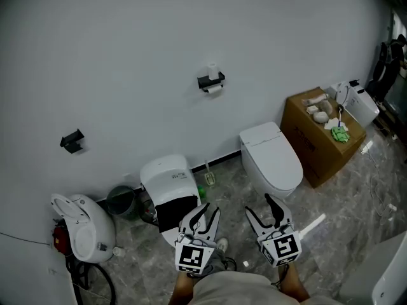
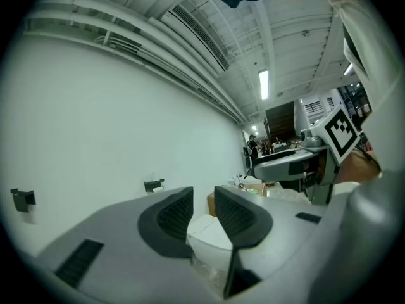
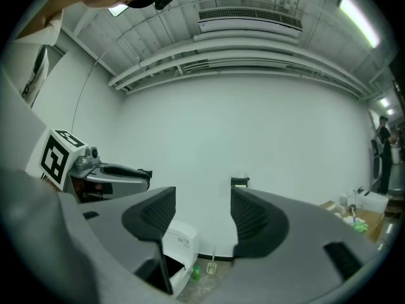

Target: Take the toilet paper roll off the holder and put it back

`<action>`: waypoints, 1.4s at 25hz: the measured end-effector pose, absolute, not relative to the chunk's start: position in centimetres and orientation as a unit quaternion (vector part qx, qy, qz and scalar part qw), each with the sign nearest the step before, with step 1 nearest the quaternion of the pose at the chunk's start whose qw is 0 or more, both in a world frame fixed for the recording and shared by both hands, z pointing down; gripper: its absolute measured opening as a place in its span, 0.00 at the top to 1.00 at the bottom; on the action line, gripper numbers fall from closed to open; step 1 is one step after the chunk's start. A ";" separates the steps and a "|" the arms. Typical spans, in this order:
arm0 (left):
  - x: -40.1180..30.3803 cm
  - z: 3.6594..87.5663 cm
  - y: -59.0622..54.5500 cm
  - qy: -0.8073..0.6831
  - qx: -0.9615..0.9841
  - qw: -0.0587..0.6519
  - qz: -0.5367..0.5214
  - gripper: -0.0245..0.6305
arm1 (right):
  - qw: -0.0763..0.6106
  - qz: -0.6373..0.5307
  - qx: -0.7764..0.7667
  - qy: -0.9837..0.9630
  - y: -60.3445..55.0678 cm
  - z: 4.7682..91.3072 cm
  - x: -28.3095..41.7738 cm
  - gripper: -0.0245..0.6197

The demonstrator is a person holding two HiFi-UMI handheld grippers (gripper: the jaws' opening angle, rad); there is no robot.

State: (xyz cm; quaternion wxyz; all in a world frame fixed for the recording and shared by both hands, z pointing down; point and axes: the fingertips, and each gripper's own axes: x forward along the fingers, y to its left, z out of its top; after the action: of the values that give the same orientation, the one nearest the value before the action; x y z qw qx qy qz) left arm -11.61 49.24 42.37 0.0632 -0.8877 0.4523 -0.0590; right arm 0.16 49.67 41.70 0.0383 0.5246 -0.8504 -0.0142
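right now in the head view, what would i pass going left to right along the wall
white rounded appliance → dark bin → white boxy unit → toilet paper holder on the wall → toilet → cardboard box

White toilet paper roll (image 1: 215,89) sits in the black holder (image 1: 210,80) (fixed to the wall (image 1: 127,56)).

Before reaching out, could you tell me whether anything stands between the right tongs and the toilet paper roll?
Nothing visible does: open air separates the right tongs from the toilet paper roll on its holder; the toilet stands lower, aside.
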 end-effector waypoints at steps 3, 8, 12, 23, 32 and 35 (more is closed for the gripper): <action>-12.3 42.7 45.9 0.447 -0.891 0.058 -0.063 0.80 | 0.043 -0.009 0.528 -0.848 46.5 41.9 -0.6 0.54; -13.2 42.7 40.5 0.435 -0.896 0.056 -0.070 0.80 | 0.048 -0.002 0.535 -0.844 41.3 41.9 -1.6 0.54; -14.3 42.8 36.8 0.429 -0.898 0.056 -0.075 0.80 | 0.051 0.003 0.539 -0.841 37.7 42.1 -2.8 0.54; -16.5 42.8 28.7 0.409 -0.909 0.046 -0.063 0.80 | 0.068 0.007 0.550 -0.832 29.8 42.5 -5.9 0.55; -17.1 43.0 23.8 0.405 -0.912 0.043 -0.056 0.80 | 0.071 0.007 0.560 -0.825 25.3 42.9 -6.1 0.55; -17.4 43.2 22.9 0.408 -0.910 0.044 -0.057 0.80 | 0.071 0.008 0.559 -0.826 24.2 43.1 -6.3 0.55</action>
State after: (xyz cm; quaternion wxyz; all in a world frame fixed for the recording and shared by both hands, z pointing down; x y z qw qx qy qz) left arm -17.35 22.87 43.17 0.0437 -0.9100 0.4083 -0.0566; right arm -6.25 24.19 43.09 0.0712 0.5588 -0.8262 0.0082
